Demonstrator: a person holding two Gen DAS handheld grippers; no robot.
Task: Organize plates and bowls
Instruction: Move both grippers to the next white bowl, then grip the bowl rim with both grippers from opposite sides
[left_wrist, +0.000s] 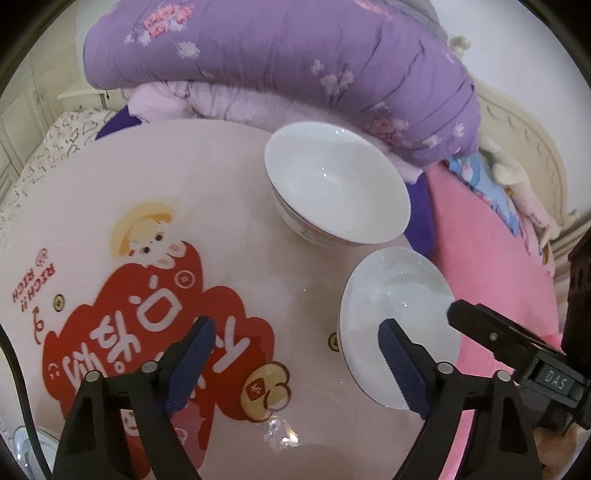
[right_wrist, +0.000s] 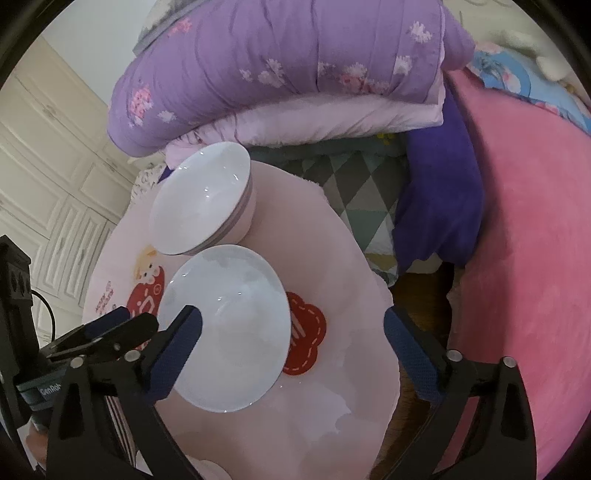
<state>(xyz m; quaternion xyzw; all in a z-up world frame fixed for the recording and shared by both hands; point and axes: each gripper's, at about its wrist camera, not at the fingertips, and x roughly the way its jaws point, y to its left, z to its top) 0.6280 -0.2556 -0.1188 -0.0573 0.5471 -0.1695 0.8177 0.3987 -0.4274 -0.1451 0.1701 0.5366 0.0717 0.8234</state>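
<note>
A deep white bowl (left_wrist: 336, 192) stands at the far side of the round pink table (left_wrist: 110, 177). A pale shallow plate (left_wrist: 399, 325) lies just in front of it, near the table's right edge. My left gripper (left_wrist: 297, 328) hovers open over the printed tabletop, its right finger overlapping the plate's left rim, with nothing between the pads. In the right wrist view the bowl (right_wrist: 201, 199) sits behind the plate (right_wrist: 229, 328). My right gripper (right_wrist: 291, 315) is open above the plate, its left finger over the plate's left rim. Each gripper shows in the other's view.
A folded purple quilt (left_wrist: 295, 62) rises right behind the bowl. A pink blanket (right_wrist: 524, 277) lies to the right, beyond the table's edge (right_wrist: 384, 295). Part of another dish (left_wrist: 22, 443) shows at the lower left. White wardrobe doors (right_wrist: 55, 184) stand at the left.
</note>
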